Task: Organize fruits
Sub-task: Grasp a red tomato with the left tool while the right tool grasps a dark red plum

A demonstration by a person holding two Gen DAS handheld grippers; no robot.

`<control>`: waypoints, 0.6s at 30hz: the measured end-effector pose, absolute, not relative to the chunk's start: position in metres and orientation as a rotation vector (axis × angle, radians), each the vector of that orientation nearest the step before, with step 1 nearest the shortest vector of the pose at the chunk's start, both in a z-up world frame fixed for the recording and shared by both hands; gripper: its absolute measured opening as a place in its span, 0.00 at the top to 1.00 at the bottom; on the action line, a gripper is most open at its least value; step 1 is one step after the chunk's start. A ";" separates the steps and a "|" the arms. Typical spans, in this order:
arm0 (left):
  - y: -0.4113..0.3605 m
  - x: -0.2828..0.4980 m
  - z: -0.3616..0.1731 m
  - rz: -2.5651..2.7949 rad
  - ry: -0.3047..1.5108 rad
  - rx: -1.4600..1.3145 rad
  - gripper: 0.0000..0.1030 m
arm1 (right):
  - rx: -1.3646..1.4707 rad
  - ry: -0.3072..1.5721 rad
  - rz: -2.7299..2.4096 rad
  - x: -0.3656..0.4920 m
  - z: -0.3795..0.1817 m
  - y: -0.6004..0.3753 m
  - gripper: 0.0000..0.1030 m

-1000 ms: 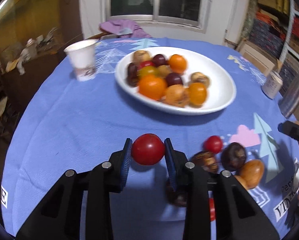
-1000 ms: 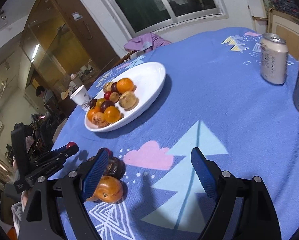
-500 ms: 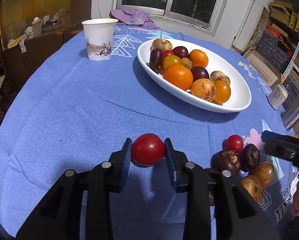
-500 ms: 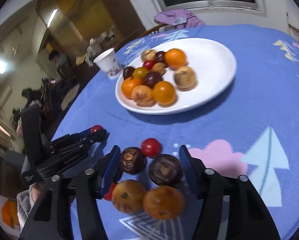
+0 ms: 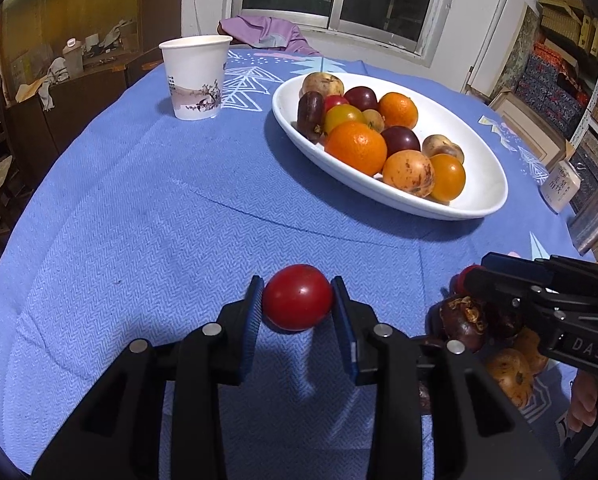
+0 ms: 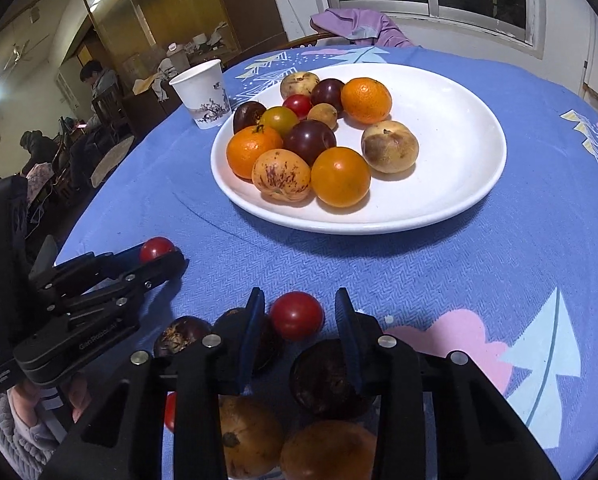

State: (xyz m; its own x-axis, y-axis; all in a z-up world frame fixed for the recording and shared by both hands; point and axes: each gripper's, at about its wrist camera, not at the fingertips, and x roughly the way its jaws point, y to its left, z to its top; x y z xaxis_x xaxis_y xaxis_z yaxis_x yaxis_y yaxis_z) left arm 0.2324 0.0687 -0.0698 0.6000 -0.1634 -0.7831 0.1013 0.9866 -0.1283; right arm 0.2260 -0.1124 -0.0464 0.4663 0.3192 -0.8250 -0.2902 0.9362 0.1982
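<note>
Left wrist view: my left gripper (image 5: pixel 298 307) pinches a red tomato (image 5: pixel 298 297) between its blue pads, held just above the blue-clothed counter (image 5: pixel 147 208), well short of the white plate (image 5: pixel 479 196) where oranges, plums and small tomatoes are heaped. The right gripper (image 5: pixel 475 276) reaches in from the right edge over a cluster of dark and brown fruits (image 5: pixel 465 322). Legible writing: "DAS" on that gripper's body; the paper cup (image 5: pixel 195 76) carries a painted landscape, its small print too fine to read. Right wrist view: the jaws have just been closing and now frame a second red tomato (image 6: pixel 297 315), which sits at the tips; I can't tell whether the pads press it yet. A dark fruit (image 6: pixel 327 376) lies under the right finger, another against the left. To do this well I'd judge: centre the tomato deeper between the pads before squeezing, keep pressure light on soft skin, lift straight up so neighbours don't roll. The left gripper's side bears small white lettering, too blurred to read.
</note>
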 end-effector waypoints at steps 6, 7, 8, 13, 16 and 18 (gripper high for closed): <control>0.066 0.231 -0.070 -0.147 0.909 -0.052 0.66 | 0.041 1.035 0.371 0.232 -0.052 -0.115 0.64; 0.066 0.231 -0.070 -0.146 0.908 -0.050 0.66 | 0.046 1.036 0.373 0.233 -0.053 -0.116 0.64; 0.066 0.231 -0.070 -0.146 0.907 -0.049 0.66 | 0.045 1.035 0.373 0.233 -0.054 -0.116 0.65; 0.066 0.231 -0.071 -0.145 0.905 -0.046 0.66 | 0.046 1.022 0.378 0.231 -0.052 -0.117 0.73; 0.066 0.230 -0.071 -0.144 0.903 -0.044 0.66 | 0.063 1.017 0.374 0.231 -0.052 -0.120 0.74; 0.066 0.230 -0.071 -0.146 0.903 -0.049 0.66 | 0.076 1.011 0.375 0.230 -0.051 -0.123 0.75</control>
State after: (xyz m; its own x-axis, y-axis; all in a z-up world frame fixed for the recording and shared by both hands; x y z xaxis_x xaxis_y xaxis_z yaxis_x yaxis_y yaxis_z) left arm 0.2305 0.0661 -0.0705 0.6099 -0.1468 -0.7788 0.1059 0.9890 -0.1035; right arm 0.2297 -0.1229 -0.0508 0.4730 0.3407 -0.8125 -0.2715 0.9337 0.2335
